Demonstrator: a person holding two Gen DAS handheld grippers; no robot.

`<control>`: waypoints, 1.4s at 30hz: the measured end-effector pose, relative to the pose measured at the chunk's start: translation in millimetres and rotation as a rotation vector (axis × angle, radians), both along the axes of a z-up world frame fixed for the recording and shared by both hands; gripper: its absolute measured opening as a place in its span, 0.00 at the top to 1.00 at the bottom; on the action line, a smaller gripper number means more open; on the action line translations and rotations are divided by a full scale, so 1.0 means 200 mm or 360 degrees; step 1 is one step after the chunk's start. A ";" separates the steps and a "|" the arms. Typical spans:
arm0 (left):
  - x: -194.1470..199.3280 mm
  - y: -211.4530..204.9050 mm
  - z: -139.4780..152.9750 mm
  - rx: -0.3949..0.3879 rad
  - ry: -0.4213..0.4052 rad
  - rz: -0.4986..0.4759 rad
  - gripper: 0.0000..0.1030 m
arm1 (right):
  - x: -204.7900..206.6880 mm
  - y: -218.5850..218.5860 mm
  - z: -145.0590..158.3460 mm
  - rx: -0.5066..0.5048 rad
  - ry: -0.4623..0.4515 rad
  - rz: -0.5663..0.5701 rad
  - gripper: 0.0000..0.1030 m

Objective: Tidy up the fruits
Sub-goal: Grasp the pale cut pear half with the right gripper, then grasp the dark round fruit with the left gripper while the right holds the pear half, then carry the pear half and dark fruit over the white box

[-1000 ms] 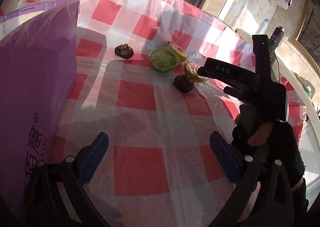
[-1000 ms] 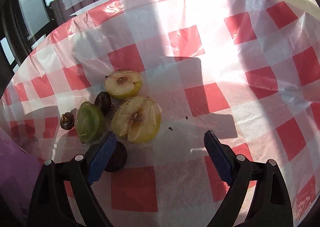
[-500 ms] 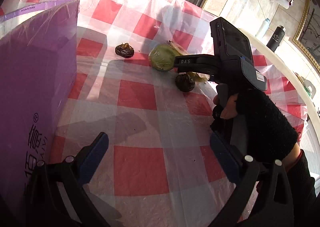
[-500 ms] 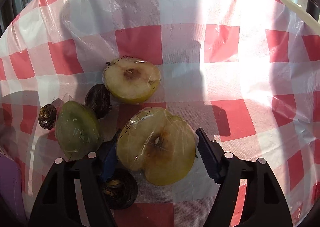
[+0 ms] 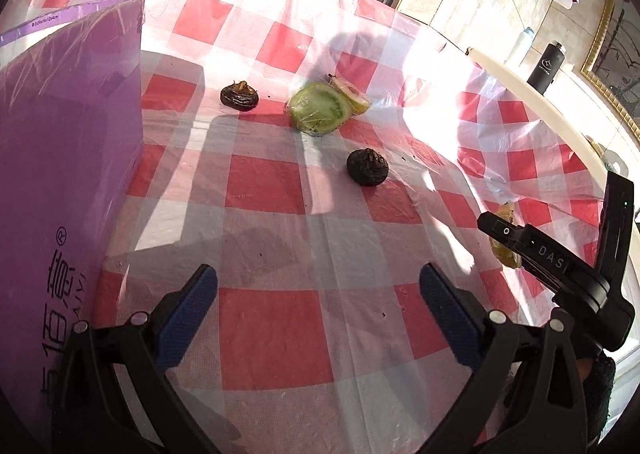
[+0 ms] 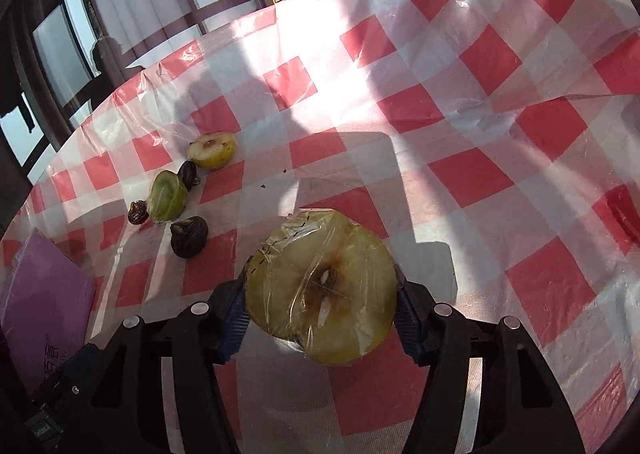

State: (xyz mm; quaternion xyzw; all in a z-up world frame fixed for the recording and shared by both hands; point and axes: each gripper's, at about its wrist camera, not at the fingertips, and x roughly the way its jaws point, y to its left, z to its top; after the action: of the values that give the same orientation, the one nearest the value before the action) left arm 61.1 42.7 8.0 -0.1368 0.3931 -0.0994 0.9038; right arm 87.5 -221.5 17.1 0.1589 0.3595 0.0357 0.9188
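Observation:
My right gripper (image 6: 322,312) is shut on a plastic-wrapped yellow apple half (image 6: 322,288) and holds it above the checked cloth. It shows at the right edge of the left wrist view (image 5: 505,238). On the table lie a green fruit half (image 5: 319,107) (image 6: 167,196), a smaller yellow half (image 5: 352,92) (image 6: 213,150) and three dark wrinkled fruits (image 5: 367,166) (image 5: 239,95) (image 6: 189,236). My left gripper (image 5: 318,302) is open and empty above the cloth, well short of the fruits.
A purple box (image 5: 60,190) stands at the left, also in the right wrist view (image 6: 44,294). The red-and-white plastic cloth (image 5: 276,326) covers a round table with a white rim (image 5: 532,94). Bottles (image 5: 546,64) stand beyond the rim.
My right gripper closed on the wrapped apple half and lifted it back and away from the other fruits. The left gripper stayed put.

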 end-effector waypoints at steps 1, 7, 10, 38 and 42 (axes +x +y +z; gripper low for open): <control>0.00 -0.01 0.00 0.0008 0.0018 -0.0006 0.02 | -0.02 -0.01 -0.02 0.0059 -0.0021 -0.0002 0.42; 0.11 -0.08 0.03 0.0124 0.0014 0.0087 0.02 | -0.01 -0.07 -0.04 0.0225 -0.0069 0.0004 0.42; 0.27 -0.17 0.04 0.0168 0.0055 0.0081 0.03 | -0.01 -0.07 -0.04 0.0251 -0.0080 0.0025 0.41; -0.22 -0.07 0.07 -0.0016 -0.0146 0.0004 0.61 | -0.02 -0.06 -0.03 0.0299 -0.0120 0.0101 0.41; -0.25 -0.01 0.06 -0.0118 -0.0184 0.0028 0.61 | -0.02 -0.07 -0.03 0.0303 -0.0122 0.0105 0.41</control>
State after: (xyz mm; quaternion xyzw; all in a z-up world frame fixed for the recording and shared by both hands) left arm 10.1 40.5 20.6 -0.1678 0.3350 -0.1139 0.9201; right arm 84.5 -234.6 10.8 0.2321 0.3240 0.1059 0.9110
